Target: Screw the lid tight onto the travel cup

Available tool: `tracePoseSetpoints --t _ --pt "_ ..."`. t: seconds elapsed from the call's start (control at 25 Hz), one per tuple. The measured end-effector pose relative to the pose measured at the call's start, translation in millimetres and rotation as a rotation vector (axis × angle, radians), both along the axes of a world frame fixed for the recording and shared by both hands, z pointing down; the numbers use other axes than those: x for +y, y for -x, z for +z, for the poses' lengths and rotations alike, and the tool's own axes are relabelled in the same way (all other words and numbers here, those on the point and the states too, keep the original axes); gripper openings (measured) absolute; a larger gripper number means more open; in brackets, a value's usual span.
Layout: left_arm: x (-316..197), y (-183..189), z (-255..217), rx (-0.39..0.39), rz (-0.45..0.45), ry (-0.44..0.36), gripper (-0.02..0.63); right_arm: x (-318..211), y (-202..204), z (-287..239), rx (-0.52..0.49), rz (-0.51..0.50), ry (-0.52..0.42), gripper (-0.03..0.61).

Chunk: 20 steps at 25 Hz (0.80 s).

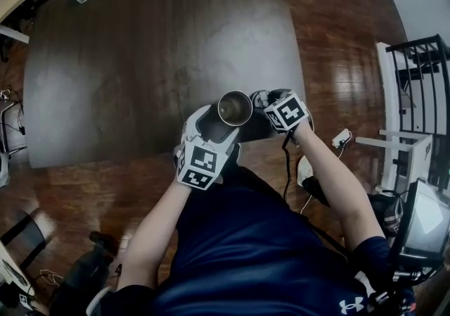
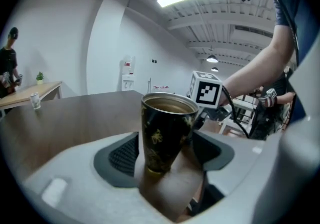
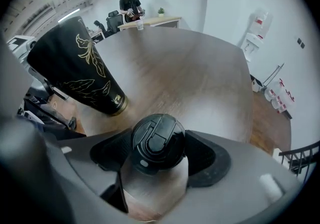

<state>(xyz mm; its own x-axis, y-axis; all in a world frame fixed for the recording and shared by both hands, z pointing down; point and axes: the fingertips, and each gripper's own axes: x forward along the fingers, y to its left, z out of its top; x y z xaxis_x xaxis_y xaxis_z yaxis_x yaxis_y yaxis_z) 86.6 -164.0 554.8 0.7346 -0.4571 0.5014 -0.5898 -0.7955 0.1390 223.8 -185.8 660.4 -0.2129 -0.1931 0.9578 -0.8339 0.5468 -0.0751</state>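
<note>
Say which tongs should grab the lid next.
Right. The lid lies on the table between the open jaws of the right tongs. The left tongs stand open around the uncapped cup, better placed to steady it.

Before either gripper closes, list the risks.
The open travel cup stands near the table edge between the open jaws of the left gripper; an uneven squeeze could tip it off. The lid rests on the table between the open jaws of the right gripper; a shallow pinch might let it slip.
</note>
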Motion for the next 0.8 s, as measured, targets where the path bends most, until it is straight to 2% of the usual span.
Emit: tracePoseSetpoints --t 0.2,0.32,0.4,0.52,0.68,0.8 --pt "2 -1 3 -0.005 -0.006 0.006 0.341 3 -5 8 0.056 -0.018 0.098 0.345" --pt "1 -2 0 -0.019 0.005 -0.012 0.341 5 -4 3 0.042 -0.053 0.116 0.337" --pt "-1 -1 -1 -0.027 0.014 -0.026 0.341 1 4 -19 0.006 -0.094 0.094 0.337" --pt "-1 -3 2 -0.035 0.025 -0.032 0.341 -11 19 -79 -0.028 -0.223 -0.003 0.337" --pt "-1 -8 10 -0.06 0.036 -0.041 0.347 -25 49 -175 -0.045 -0.459 -0.144 0.337" --pt "-4 -12 9 -0.058 0.026 -0.054 0.368 -17 95 -222 -0.087 -0.653 -0.169 0.337"
